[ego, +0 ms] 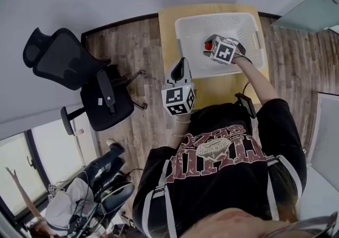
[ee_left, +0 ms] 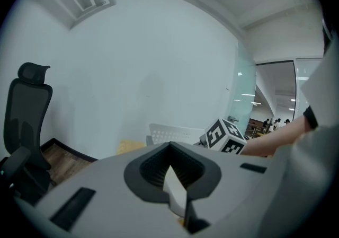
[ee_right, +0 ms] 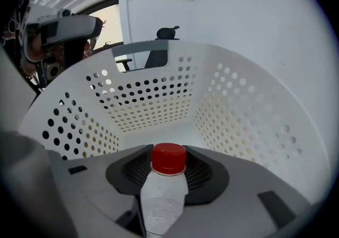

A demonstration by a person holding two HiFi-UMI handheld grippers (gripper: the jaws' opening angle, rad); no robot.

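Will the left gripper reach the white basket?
Probably yes: the basket is open-topped, with nothing between it and the left gripper; only the right gripper and bottle are inside.

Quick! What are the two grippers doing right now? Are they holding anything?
Left gripper: closed, nothing in it.
Right gripper: closed on a red-capped bottle, over the white basket.

The head view looks steeply down over the person [ego: 222, 147] onto table [ego: 167, 25], basket [ego: 183, 46] and chair [ego: 63, 59]. The right gripper view sits low inside the basket, close to its walls. The left gripper view faces the wall [ee_left: 148, 72], level, sharing chair and basket with the head view.
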